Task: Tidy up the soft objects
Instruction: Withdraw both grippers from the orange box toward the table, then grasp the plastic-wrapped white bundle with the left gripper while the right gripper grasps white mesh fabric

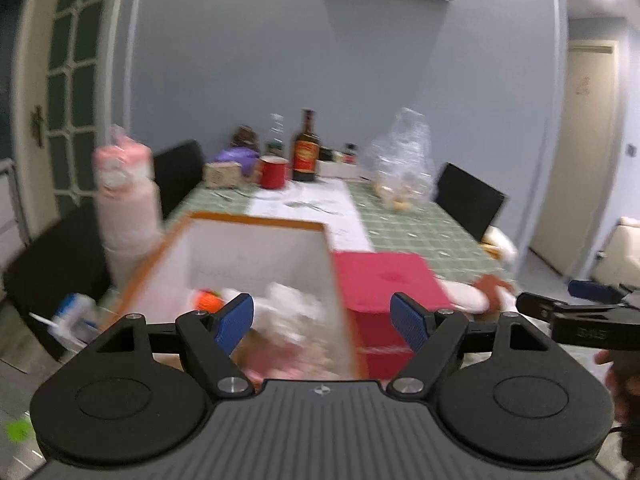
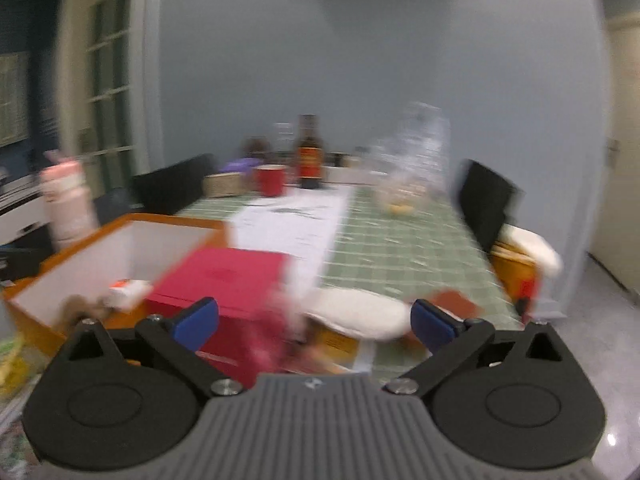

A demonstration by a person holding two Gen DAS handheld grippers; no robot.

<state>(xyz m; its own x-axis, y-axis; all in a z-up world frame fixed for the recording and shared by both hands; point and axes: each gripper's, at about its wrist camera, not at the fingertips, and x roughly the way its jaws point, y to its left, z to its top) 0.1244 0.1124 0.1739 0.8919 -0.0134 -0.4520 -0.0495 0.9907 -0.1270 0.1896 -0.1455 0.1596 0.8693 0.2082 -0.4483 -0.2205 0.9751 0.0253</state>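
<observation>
Over the near end of the green-checked tablecloth table (image 1: 404,232), both hand-held grippers hang w/ nothing held. Left gripper (image 1: 322,318): blue pads wide apart, above the open white box w/ orange rim (image 1: 256,220). Right gripper (image 2: 314,318): pads also wide apart, above a blurred pink soft thing (image 2: 272,332) and a white oval cushion-like soft piece (image 2: 360,312).

Left view only: looks down into the box, where soft stuff lies in a heap – a small orange knitted bit (image 1: 208,300), white crumpled fabric (image 1: 292,300), pinkish material nearer the lens. It also catches the right gripper's black side at far right edge. Right view only: the white soft piece in full, lying just beside the red flat-lidded box (image 2: 228,276), plus a second white soft item (image 2: 536,248) on an orange-brown object by the black chair back (image 2: 488,208).

Around: red box touches the white box's right wall. Tall pink-and-white roll stack in plastic wrap (image 1: 124,196) stands left of the white box. Far end of table: brown glass bottle w/ orange label (image 1: 306,152), red mug (image 1: 274,172), crumpled clear plastic bag (image 1: 404,156), purple item (image 1: 236,156).

Both views motion-blurred; box contents hard to tell apart. Gripper body cuts off the box's near wall and the pink thing's lower part.
</observation>
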